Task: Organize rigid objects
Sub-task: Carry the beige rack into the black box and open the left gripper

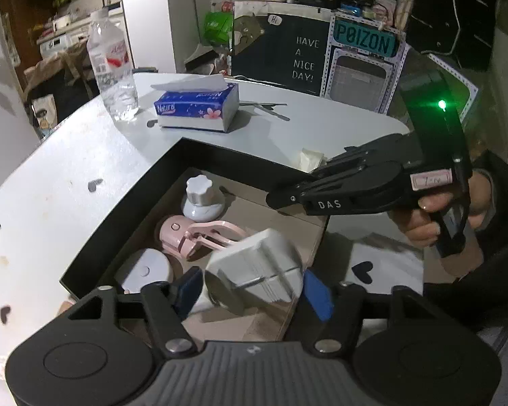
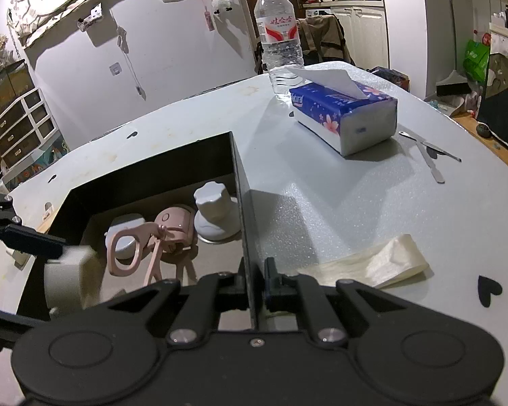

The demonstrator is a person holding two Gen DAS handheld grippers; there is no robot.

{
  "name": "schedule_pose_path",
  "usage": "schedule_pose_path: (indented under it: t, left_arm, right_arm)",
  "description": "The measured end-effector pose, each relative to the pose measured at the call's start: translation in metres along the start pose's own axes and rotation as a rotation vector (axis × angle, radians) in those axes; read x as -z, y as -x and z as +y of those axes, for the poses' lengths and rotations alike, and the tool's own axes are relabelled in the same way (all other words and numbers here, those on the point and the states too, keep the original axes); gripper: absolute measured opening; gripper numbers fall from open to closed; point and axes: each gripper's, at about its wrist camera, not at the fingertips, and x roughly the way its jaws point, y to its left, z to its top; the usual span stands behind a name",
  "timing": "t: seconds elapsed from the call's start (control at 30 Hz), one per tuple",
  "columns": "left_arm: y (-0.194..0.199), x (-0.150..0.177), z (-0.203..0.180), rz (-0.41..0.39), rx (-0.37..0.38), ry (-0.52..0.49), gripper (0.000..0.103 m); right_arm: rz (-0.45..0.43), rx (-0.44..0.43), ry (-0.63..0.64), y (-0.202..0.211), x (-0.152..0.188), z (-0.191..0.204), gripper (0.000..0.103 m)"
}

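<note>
A black open box [image 1: 125,203] sits on the white table. Inside lie a white knob-topped piece [image 1: 201,199], a pink eyelash curler [image 1: 199,235] and a round white disc [image 1: 147,272]. My left gripper [image 1: 250,287] is shut on a white blocky adapter [image 1: 257,270], held over the box's near end; it also shows in the right wrist view [image 2: 67,277]. My right gripper [image 2: 255,287] is shut on the box's right wall [image 2: 244,203], one finger on each side; it appears in the left wrist view [image 1: 288,199].
A blue tissue pack [image 2: 345,115] and a water bottle [image 2: 279,34] stand at the table's far side. Metal tools [image 2: 430,155] lie right of the tissues. A crumpled cream wrapper [image 2: 372,264] lies beside the box. A cluttered shelf [image 1: 362,50] stands behind.
</note>
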Motion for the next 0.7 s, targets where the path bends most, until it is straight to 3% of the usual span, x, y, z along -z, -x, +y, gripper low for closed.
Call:
schedule_pose_path:
  t: [0.07, 0.37, 0.5, 0.57, 0.7]
  left_arm:
    - [0.000, 0.000, 0.001, -0.002, -0.006, 0.013, 0.086]
    - [-0.002, 0.001, 0.000, 0.001, -0.003, 0.038, 0.086]
    - [-0.002, -0.005, 0.005, -0.023, -0.036, 0.076, 0.087]
    - [-0.002, -0.010, 0.009, -0.046, -0.095, 0.090, 0.083]
    - [-0.017, -0.021, 0.012, -0.031, -0.208, 0.047, 0.065]
  right_arm:
    - [0.000, 0.001, -0.001, -0.001, 0.000, 0.000, 0.008]
    - [0.003, 0.003, -0.002, -0.001, 0.000, 0.000, 0.008]
    - [0.002, 0.002, -0.003, -0.001, 0.000, 0.000, 0.008]
    - [0.002, 0.003, -0.004, -0.002, 0.000, 0.000, 0.008]
    - [0.002, 0.003, -0.004, -0.002, 0.000, 0.000, 0.008]
